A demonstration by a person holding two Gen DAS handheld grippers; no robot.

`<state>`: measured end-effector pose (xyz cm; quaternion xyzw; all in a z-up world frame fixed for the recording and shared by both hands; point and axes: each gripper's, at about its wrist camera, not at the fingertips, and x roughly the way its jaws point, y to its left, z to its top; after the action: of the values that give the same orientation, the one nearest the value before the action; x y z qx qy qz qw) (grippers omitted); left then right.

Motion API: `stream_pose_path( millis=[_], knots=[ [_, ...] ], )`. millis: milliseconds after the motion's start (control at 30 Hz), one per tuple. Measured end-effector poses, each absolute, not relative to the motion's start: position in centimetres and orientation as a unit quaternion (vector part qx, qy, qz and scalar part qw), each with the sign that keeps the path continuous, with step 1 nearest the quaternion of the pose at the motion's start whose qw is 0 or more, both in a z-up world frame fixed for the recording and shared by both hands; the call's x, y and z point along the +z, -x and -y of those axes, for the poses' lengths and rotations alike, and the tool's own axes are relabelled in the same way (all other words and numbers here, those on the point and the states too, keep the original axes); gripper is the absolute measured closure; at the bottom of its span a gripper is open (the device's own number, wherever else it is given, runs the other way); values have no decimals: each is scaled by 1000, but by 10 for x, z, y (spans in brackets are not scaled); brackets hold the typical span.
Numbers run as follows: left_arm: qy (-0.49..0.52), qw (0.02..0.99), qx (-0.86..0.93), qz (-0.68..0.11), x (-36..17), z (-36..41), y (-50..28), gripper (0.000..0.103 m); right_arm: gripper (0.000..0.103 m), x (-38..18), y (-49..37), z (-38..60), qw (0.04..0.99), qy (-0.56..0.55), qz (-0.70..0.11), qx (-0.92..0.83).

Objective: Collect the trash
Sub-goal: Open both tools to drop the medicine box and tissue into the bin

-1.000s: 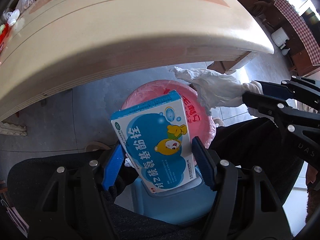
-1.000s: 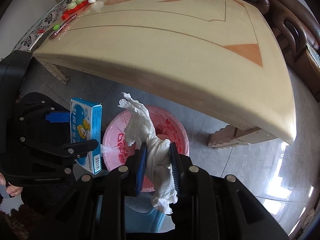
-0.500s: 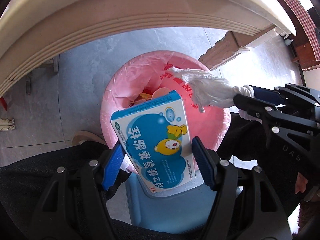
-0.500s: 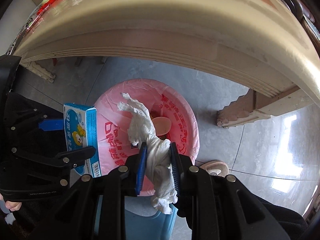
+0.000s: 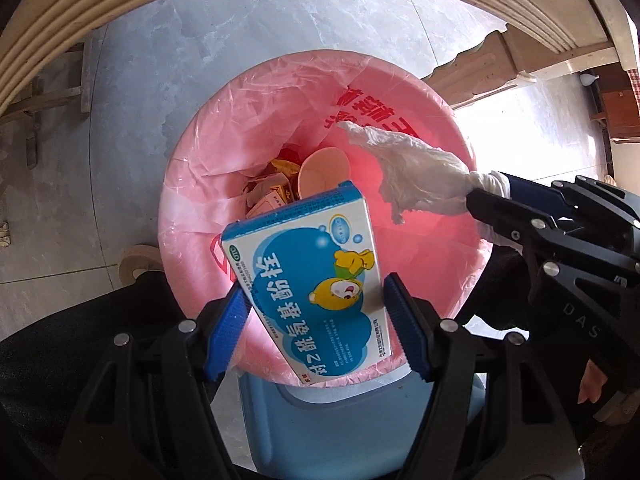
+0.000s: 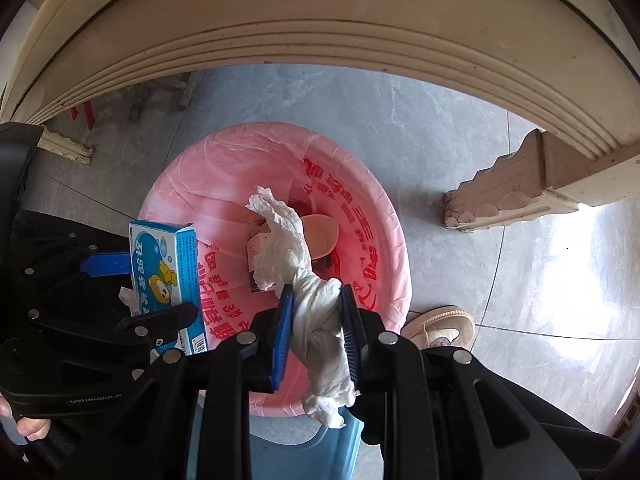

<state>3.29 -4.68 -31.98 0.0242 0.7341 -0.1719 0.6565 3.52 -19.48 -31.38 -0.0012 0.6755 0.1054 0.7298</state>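
Both grippers lower since earlier frame, now over pink-lined bin (image 5: 192,184) | left gripper (image 5: 316,326) clamped on blue medicine box (image 5: 308,288), above near rim | right gripper (image 6: 316,332) clamped on crumpled white tissue (image 6: 316,316), above bin opening | paper cup (image 5: 322,172) inside

the pink-lined bin (image 5: 192,184) is open at the top, its mouth free save for the box (image 5: 312,280) and tissue (image 5: 412,168) hanging over it. a paper cup (image 5: 320,172) and cartons lie deep inside. the worktop edge (image 6: 320,40) overhangs just beyond, its carved leg (image 6: 504,184) stands to the right, and a shoe (image 6: 440,326) touches the rim.
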Motion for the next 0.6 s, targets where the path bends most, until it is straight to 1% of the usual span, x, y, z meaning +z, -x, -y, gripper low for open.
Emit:
stream_pose_path(
  millis=[500,533,600],
  knots=[
    [-17,641,-170,-748,-334,46,-40,36,79,-329,-42,188,721,6,-685,107],
    [-19,641,-171,-748,-334,47,-40,36,79,-331,-42,188,720,7,-686,106],
    [-25,641,-170,-748,-333,49,-40,31,78,-334,-42,187,717,9,-689,106]
  ],
)
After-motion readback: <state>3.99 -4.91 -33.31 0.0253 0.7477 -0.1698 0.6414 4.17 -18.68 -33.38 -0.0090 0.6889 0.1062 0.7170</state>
